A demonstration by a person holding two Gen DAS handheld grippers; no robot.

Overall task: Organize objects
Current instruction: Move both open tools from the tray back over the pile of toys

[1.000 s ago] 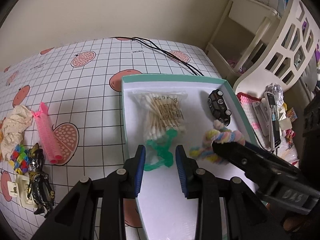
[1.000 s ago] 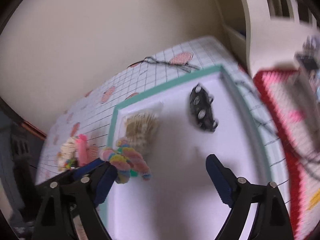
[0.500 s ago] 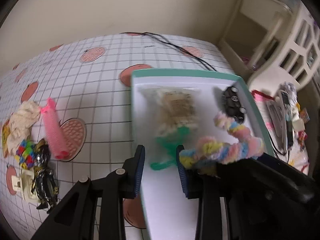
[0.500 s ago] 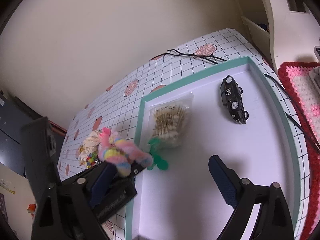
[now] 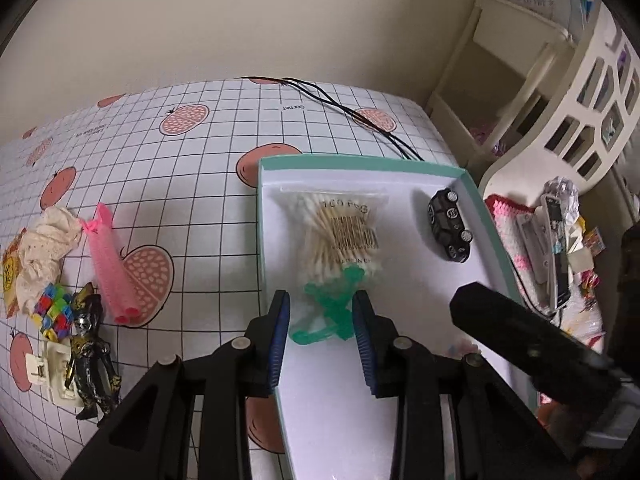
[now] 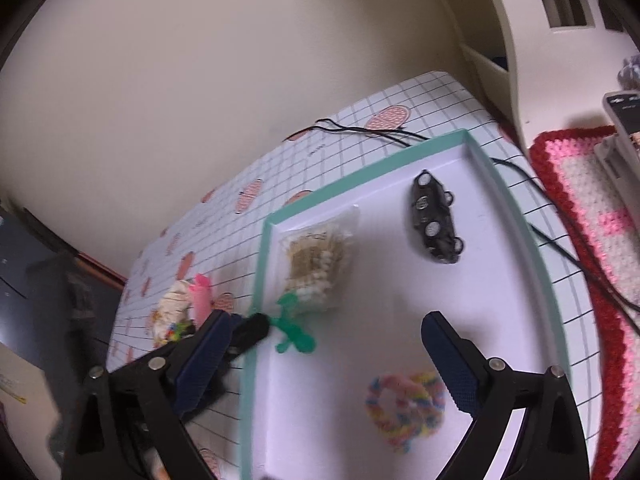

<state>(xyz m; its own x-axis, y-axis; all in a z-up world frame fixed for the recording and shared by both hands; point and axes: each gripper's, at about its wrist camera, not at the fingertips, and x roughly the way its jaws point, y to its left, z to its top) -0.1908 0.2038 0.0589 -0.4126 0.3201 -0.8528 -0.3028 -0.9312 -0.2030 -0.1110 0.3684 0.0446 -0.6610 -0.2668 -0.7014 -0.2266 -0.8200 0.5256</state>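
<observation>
Inside teal tray (image 6: pixel 536 240): rainbow scrunchie (image 6: pixel 406 412) lies loose under right claw (image 6: pixel 328 356), spread, empty. Left claw (image 5: pixel 322 332) parted over green toy (image 5: pixel 332 308) (not gripping). Risk: sweeping toward bench (image 5: pixel 192 184) clutter drags toy, cotton swabs (image 5: pixel 340 232) out.

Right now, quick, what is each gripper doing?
Left gripper: open, holding nothing, the green toy between its fingers.
Right gripper: open, empty.
</observation>
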